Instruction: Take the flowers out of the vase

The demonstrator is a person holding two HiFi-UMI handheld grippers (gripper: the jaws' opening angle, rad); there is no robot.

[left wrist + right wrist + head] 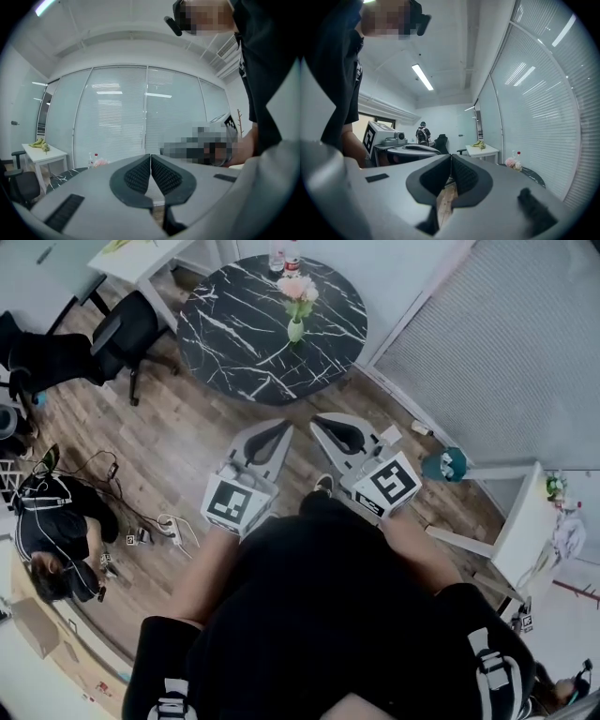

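Observation:
Pink flowers [298, 289] stand in a small green vase [295, 330] on the round black marble table [234, 334], far ahead of both grippers. My left gripper [278, 427] and right gripper [321, 421] hang side by side over the wooden floor, short of the table, pointing toward it. Both have their jaws shut with nothing between them. In the left gripper view the shut gripper [151, 157] faces the flowers [100, 162], which show small and distant. In the right gripper view the flowers [513, 163] lie off to the right of the shut gripper [451, 157].
Two bottles [283, 257] stand at the table's far edge. A black office chair [122, 334] and white desk [141, 254] are left of the table. A person [47, 531] sits low at left beside cables and a power strip [171, 527]. A white table [525, 531] stands right.

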